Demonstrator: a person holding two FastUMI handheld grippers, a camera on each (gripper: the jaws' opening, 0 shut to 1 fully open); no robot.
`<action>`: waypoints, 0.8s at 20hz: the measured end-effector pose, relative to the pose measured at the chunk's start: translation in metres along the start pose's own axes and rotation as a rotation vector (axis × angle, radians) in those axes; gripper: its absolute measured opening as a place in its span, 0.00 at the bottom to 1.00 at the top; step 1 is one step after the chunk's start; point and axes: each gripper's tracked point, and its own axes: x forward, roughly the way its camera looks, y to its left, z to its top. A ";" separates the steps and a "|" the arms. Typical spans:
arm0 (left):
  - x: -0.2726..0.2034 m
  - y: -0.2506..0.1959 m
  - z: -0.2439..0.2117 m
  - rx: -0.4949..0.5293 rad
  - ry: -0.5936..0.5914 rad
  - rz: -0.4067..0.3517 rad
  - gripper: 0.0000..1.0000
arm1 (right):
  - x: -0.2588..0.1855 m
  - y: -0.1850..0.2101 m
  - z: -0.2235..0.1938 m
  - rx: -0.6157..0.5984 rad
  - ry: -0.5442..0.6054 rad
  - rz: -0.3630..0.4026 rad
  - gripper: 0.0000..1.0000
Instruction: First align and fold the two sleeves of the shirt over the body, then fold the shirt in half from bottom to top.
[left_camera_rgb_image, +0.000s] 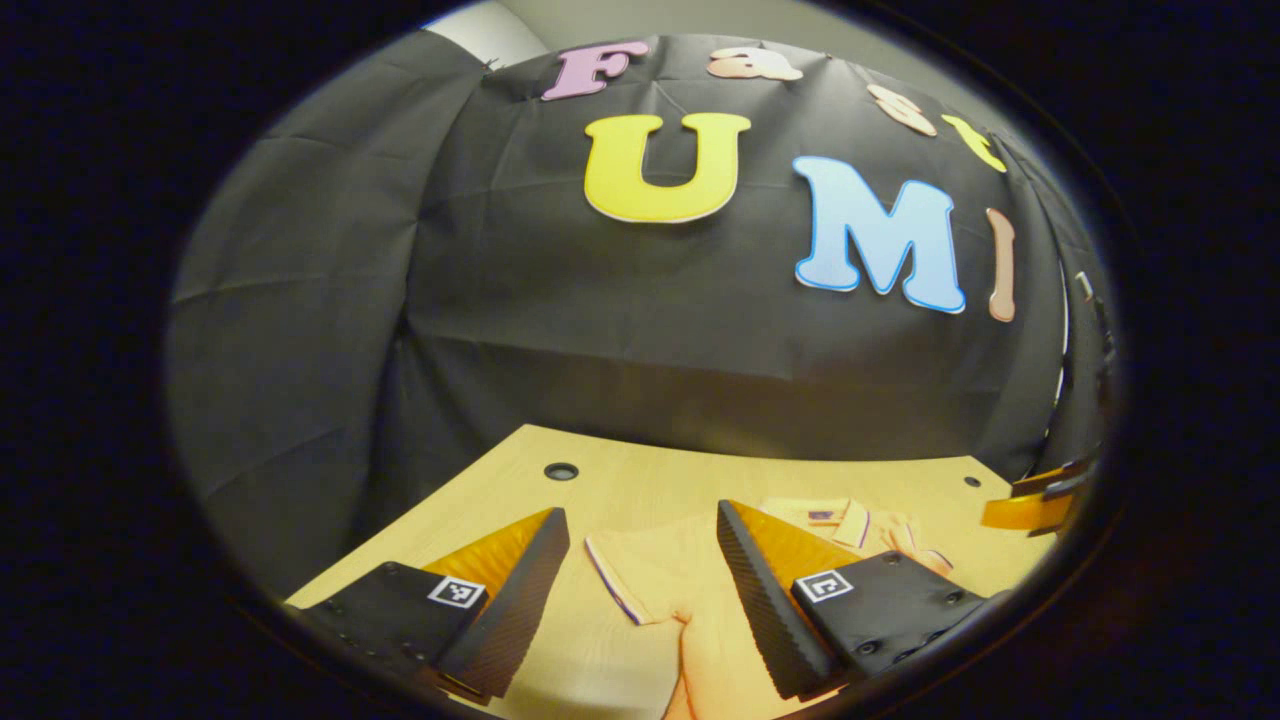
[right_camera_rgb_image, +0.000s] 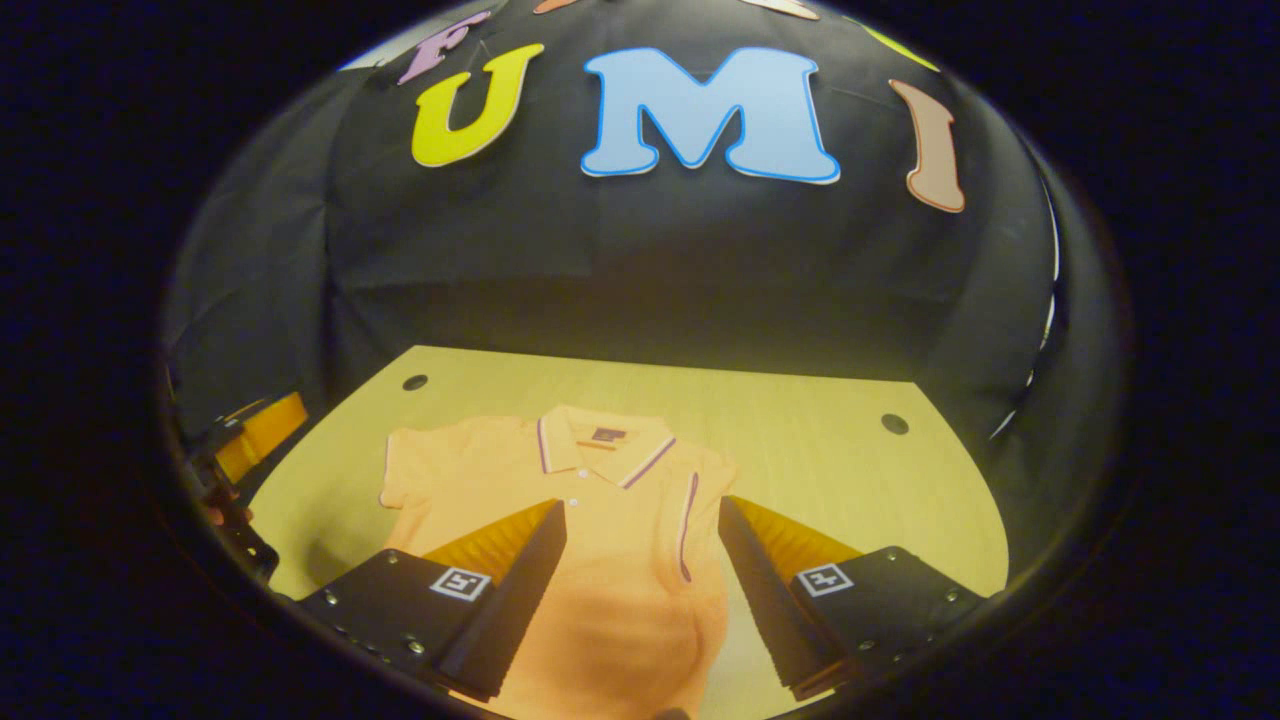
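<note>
On the pale wooden table (right_camera_rgb_image: 800, 430) lies your soft orange polo shirt (right_camera_rgb_image: 610, 560), striped collar up, one sleeve folded in, beneath your left gripper (left_camera_rgb_image: 640, 590) and right gripper (right_camera_rgb_image: 640, 590), both spread wide.

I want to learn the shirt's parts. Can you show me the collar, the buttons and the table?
collar (right_camera_rgb_image: 604, 443): right gripper view, on the flap below the neck label.
buttons (right_camera_rgb_image: 572, 502): right gripper view, on the lower button.
table (right_camera_rgb_image: 820, 440): right gripper view, on bare wood.
</note>
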 end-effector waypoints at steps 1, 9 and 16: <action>0.010 0.004 -0.008 -0.001 0.019 0.001 0.97 | -0.014 0.003 -0.001 0.004 -0.017 0.000 0.95; 0.086 0.027 -0.066 -0.001 0.157 0.023 0.95 | -0.093 0.020 -0.003 0.035 -0.114 -0.080 0.95; 0.140 0.042 -0.100 0.008 0.229 0.046 0.95 | -0.135 0.028 0.011 0.015 -0.166 -0.128 0.95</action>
